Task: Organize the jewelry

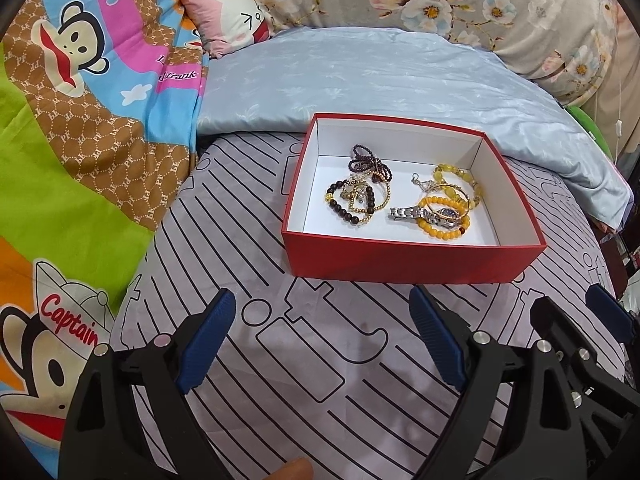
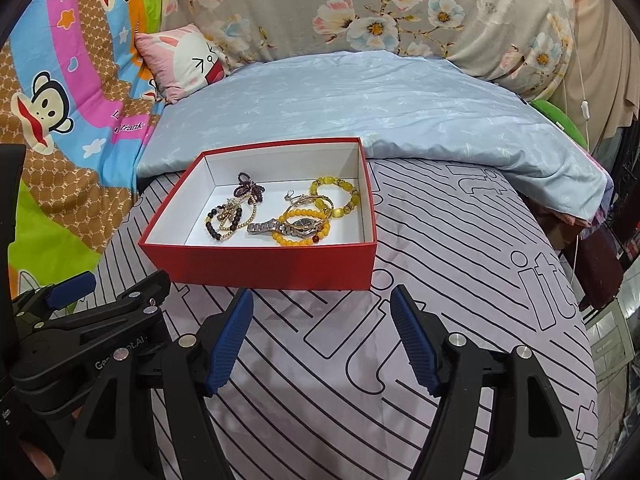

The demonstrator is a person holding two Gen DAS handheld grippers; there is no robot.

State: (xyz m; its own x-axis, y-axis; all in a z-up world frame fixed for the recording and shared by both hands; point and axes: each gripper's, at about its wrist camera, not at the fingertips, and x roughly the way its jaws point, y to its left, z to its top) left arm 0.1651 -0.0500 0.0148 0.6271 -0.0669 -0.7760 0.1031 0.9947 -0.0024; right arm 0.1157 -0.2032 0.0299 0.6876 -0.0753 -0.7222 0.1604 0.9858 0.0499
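I operate two tools over a bed covered with a grey sheet printed with black lines (image 1: 320, 360). The left tool (image 1: 320, 340) hangs with its blue ribbed pads well apart and nothing between them. The right tool (image 2: 322, 340) is likewise spread wide and empty. Both hover above the sheet, short of the box.

The jewelry lies in an open red cardboard box with a white lining (image 2: 260, 260), which rests on the sheet at 12 o'clock from both tools, its far edge near a pale blue folded quilt (image 2: 360, 100).

Contents, seen from the right wrist view:
- At 10 o'clock in the box: a dark purple beaded bracelet (image 2: 248, 190), bunched up.
- At 8 o'clock: a bracelet of dark round beads tangled with a gold chain (image 2: 226, 220).
- At 1 o'clock: a yellow-green beaded bracelet (image 2: 340, 192).
- At 5 o'clock: an orange beaded bracelet (image 2: 296, 238) with a silver metal-band wristwatch (image 2: 280, 227) lying across it, touching.

Handling judgement: every piece looks light. The beaded loops are limp and will sag and swing when lifted; round beads are slick, so I would pinch across one side of a loop, pads closing on the strand between beads. The chain is thin and likely to snag its neighbours. The watch appears the heaviest and stiffest; I would grip it on the band beside the case, not on the glass. The piles overlap, so lifting one piece may drag another.
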